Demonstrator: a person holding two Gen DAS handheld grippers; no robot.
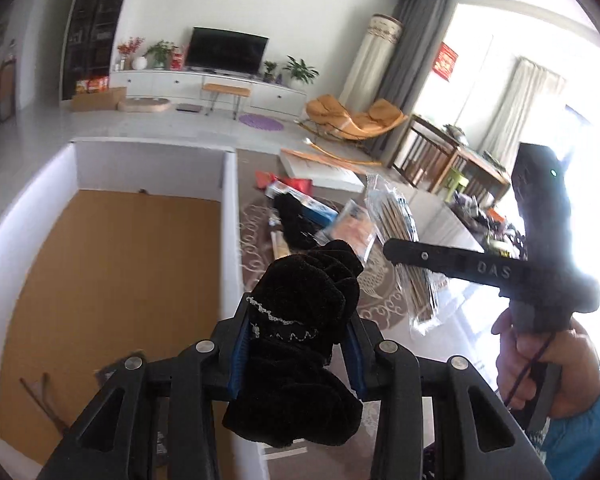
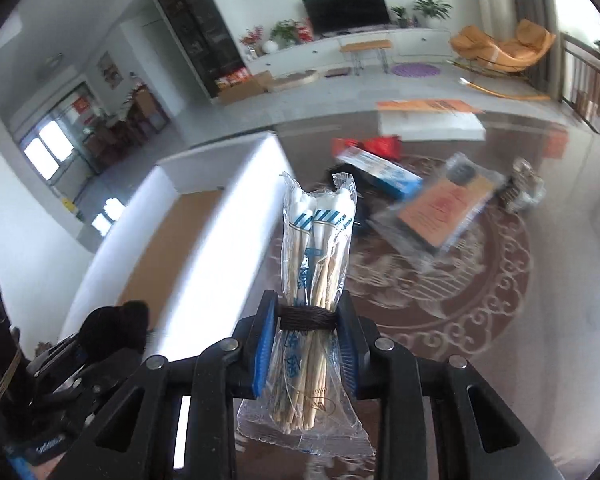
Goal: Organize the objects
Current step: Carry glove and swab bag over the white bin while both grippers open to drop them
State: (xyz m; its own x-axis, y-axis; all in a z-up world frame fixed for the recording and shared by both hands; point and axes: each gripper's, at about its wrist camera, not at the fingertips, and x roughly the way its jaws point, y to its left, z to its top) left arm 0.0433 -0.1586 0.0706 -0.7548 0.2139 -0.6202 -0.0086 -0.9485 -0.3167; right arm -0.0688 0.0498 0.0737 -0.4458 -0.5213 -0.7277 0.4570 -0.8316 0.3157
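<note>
Left hand-held gripper [image 1: 296, 354]: we clamp a black cloth [image 1: 300, 320].
Right hand-held gripper [image 2: 308, 344]: we clamp bagged chopsticks [image 2: 316, 264].

Across the room we see a dark television [image 1: 227, 51] on a long white cabinet [image 1: 204, 85], with potted plants [image 1: 161, 53] and red flowers [image 1: 129, 46] to its left and another plant [image 1: 300, 71] to its right. In front of the cabinet we find a small wooden bench [image 1: 226, 90], a round cushion [image 1: 145, 104], a cardboard carton [image 1: 98, 100] and a purple mat [image 1: 261, 123] on the pale floor. To the right we see an orange rocking chair [image 1: 356, 118] beside grey curtains [image 1: 410, 52] and a tall cream cylinder [image 1: 376, 58], then a bright window [image 1: 512, 56]. We see a dark glass-fronted shelf unit [image 2: 198, 28] left of the cabinet.
</note>
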